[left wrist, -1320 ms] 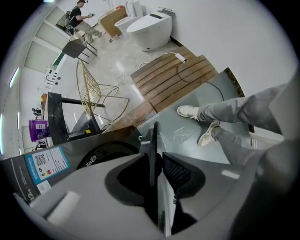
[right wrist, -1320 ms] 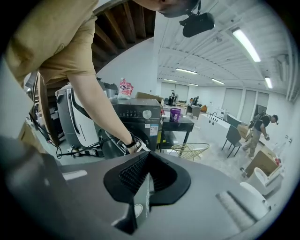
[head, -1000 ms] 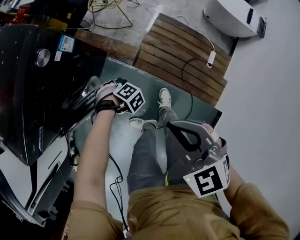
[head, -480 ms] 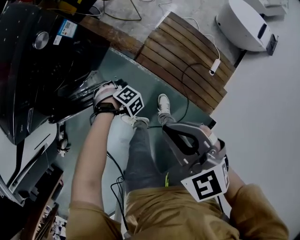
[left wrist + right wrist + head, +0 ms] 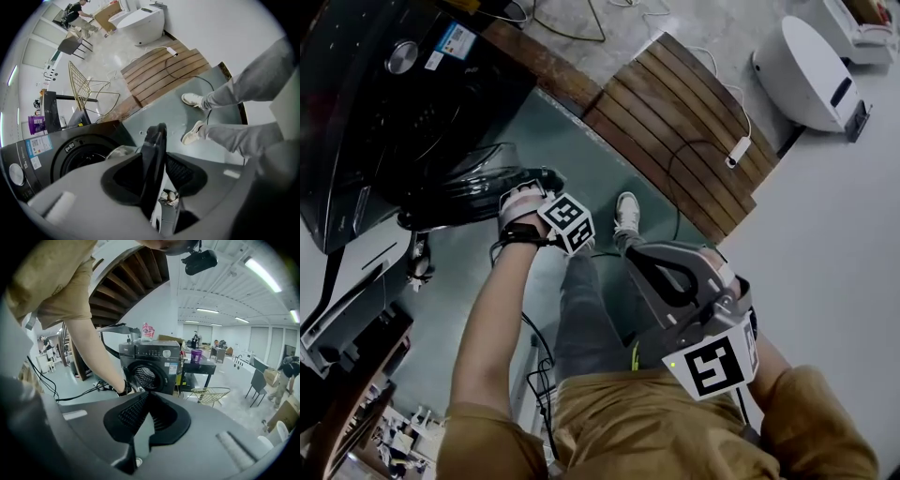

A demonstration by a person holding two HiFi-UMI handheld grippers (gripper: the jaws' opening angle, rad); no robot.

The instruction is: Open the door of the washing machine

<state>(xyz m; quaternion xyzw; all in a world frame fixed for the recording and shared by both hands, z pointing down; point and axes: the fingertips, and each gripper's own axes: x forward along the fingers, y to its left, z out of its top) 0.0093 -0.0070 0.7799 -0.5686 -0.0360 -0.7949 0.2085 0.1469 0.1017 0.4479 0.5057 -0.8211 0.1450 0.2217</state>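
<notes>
The left gripper (image 5: 156, 174), its narrow jaws just eased slightly, pinches the washing machine door (image 5: 158, 136) by its rim at frame centre. Best to follow the hinge arc outward. The right gripper (image 5: 148, 398) is closed and empty.

There was one black front-loading washing machine (image 5: 384, 112) with one round dark door (image 5: 478, 183). Two grey grippers were seen, the left gripper (image 5: 154, 173) and the right gripper (image 5: 661, 272), each bearing one marker cube. There were also two white shoes (image 5: 192, 99), one brown slatted wooden platform (image 5: 675, 122), one white rounded appliance (image 5: 806, 75), one gold wire chair (image 5: 86, 89) and one purple cup (image 5: 196, 356).
</notes>
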